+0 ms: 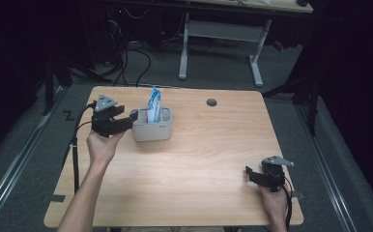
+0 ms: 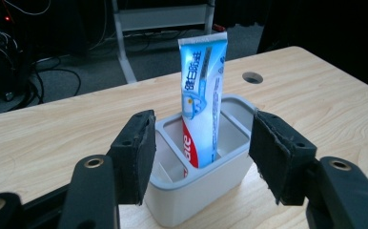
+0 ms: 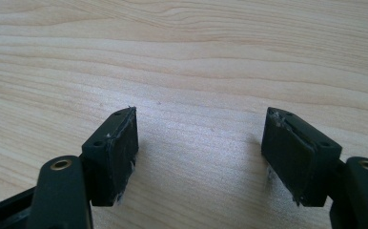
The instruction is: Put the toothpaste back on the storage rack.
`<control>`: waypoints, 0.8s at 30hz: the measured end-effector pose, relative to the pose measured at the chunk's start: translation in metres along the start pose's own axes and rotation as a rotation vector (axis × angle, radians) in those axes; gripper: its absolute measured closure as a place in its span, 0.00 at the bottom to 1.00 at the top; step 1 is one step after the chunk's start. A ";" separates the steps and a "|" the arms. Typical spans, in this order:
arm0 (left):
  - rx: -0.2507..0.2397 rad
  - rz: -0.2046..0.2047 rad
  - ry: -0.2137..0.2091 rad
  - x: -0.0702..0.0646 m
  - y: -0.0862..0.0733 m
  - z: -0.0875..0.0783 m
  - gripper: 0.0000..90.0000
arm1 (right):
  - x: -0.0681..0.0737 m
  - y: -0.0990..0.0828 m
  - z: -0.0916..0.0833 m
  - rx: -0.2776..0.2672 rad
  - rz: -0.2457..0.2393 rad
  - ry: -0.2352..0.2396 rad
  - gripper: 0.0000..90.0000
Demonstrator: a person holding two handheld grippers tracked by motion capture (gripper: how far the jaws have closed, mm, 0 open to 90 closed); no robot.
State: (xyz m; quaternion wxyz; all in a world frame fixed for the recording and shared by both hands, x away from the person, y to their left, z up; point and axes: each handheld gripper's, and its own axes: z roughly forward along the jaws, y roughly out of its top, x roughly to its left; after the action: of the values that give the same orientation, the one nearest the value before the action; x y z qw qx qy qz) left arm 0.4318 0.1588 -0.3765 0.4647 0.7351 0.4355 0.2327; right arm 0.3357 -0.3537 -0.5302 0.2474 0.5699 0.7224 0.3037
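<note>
Straddling the grey holder (image 2: 196, 191) with my left hand-held gripper (image 2: 199, 155), jaws wide, empty; toothpaste tube (image 2: 202, 102) upright in its middle slot. Advise closing squarely on both walls. Right hand-held gripper (image 3: 199, 152) wide, idle on tabletop (image 3: 182, 57).

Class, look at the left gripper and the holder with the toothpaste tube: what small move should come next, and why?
Probably close the left gripper on the grey holder. Its jaws stand open on either side of the holder's near end, apart from its walls, so nothing is held yet. The toothpaste tube stands upright in a compartment, so a gentle squeeze seems wise. The right gripper rests open over bare table.
</note>
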 end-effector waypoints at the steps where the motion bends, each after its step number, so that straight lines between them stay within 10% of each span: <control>1: 0.002 -0.001 0.002 0.000 -0.001 -0.001 0.47 | 0.000 0.000 0.000 0.000 0.000 0.000 0.32; 24: -0.018 -0.050 0.002 0.008 -0.023 -0.019 0.46 | 0.000 0.000 0.000 0.000 0.000 0.001 0.31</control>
State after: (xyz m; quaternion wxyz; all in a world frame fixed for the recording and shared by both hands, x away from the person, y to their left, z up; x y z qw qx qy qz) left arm 0.4123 0.1791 -0.3885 0.4765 0.7195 0.4522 0.2255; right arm 0.3356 -0.3536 -0.5302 0.2472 0.5697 0.7224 0.3040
